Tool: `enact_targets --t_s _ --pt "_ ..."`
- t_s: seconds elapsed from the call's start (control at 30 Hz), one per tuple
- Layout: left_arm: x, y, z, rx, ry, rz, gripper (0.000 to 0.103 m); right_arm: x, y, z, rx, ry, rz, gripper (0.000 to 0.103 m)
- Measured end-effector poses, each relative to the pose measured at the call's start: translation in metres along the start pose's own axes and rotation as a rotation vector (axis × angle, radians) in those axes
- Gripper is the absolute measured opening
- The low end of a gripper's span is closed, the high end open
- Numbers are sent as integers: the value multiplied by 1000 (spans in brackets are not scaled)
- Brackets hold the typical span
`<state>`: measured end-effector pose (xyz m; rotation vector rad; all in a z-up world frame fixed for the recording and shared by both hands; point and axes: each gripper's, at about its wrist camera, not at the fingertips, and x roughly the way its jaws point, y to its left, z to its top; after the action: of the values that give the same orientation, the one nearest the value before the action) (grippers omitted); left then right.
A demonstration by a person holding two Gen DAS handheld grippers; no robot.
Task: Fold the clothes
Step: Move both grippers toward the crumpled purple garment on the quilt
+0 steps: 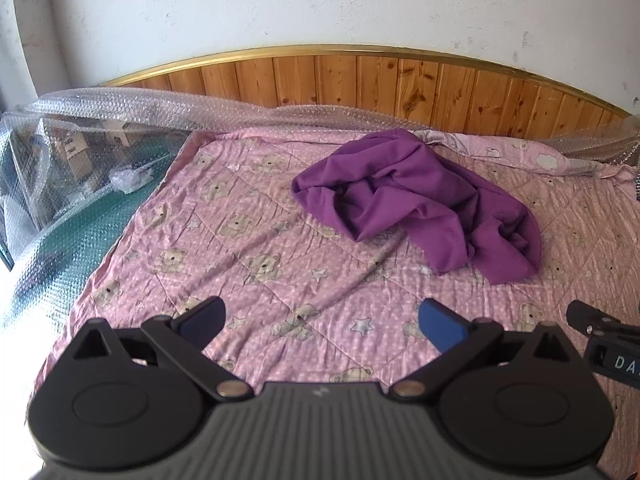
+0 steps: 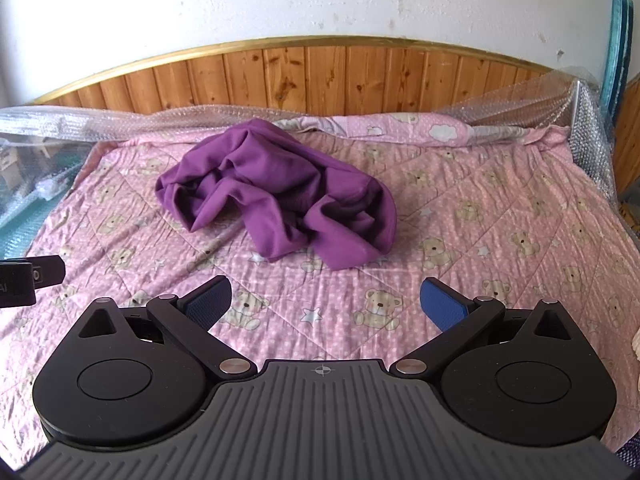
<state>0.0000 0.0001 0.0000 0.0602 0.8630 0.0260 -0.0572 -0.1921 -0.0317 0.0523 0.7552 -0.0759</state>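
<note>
Two claws spread wide, nothing held.
I see my left claw (image 1: 322, 320) and right claw (image 2: 326, 300) hovering over the near bed (image 2: 500, 208); the crumpled purple garment (image 2: 276, 192) lies farther off, near the headboard (image 2: 320, 76), well apart from both.

Matt purple cloth garment (image 1: 420, 204) on quilted cotton-like bedspread (image 1: 248, 264), varnished wooden headboard (image 1: 360, 80)

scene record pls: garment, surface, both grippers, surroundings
garment: purple garment, crumpled heap, unfolded
surface: pink bear-print quilt on bed
left gripper: open, empty, short of the garment
right gripper: open, empty, short of the garment
backdrop: wooden headboard, bubble wrap along the quilt's far and side edges
</note>
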Motion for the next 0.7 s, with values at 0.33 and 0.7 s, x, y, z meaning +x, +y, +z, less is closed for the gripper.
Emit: enact_targets --t_s 0.33,0.7 --pt "1 6 -4 11 -12 -13 103 -6 4 -3 0 -11 6 101" --pt "-1 -2 -11 44 8 -74 103 -13 6 -5 -6 -20 -2 101"
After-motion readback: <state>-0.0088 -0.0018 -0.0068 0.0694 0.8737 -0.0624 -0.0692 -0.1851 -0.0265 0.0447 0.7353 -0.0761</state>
